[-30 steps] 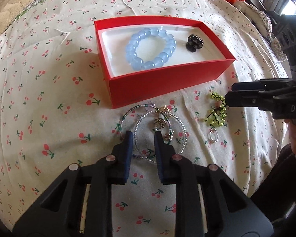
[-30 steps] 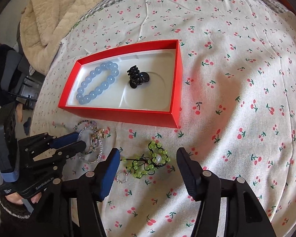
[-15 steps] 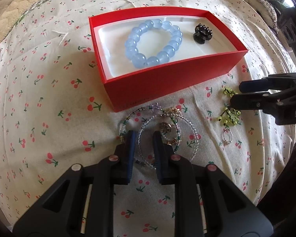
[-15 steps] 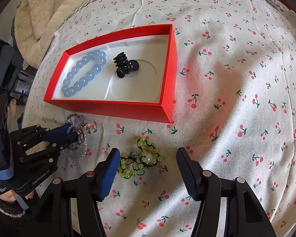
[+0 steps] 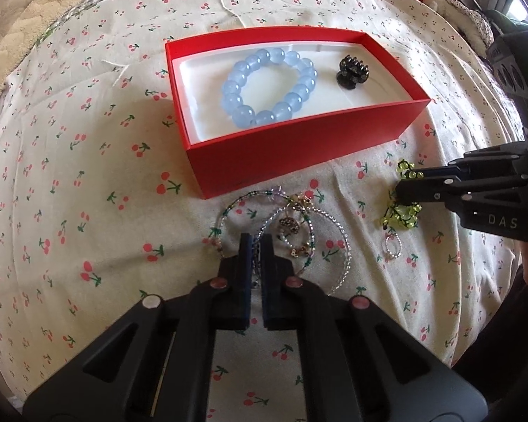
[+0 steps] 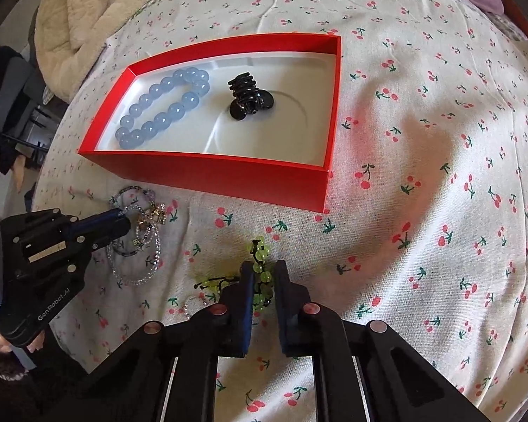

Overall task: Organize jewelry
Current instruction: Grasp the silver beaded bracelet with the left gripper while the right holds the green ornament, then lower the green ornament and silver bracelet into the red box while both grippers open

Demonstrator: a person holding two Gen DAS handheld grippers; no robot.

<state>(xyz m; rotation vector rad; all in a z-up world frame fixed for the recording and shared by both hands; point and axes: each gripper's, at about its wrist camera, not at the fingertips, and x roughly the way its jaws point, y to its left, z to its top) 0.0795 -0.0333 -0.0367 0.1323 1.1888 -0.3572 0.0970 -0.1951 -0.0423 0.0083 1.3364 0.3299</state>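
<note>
Pinching jewelry off the cherry-print bedspread [image 5: 88,161], the left tongs [image 5: 255,246] clamp a clear-bead necklace [image 5: 320,242] at lower centre, the right tongs [image 6: 264,274] a green bead piece [image 6: 262,263]; lifting slowly should keep strands untangled before the red box [image 5: 299,147].

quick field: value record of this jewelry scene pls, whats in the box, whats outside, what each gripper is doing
surface: cherry-print cloth
box: red box, open, white lining
in box: blue bead bracelet; black hair claw
outside box: clear bead necklaces; green bead piece
left gripper: shut on a strand of the clear bead necklaces
right gripper: shut on the green bead piece
</note>
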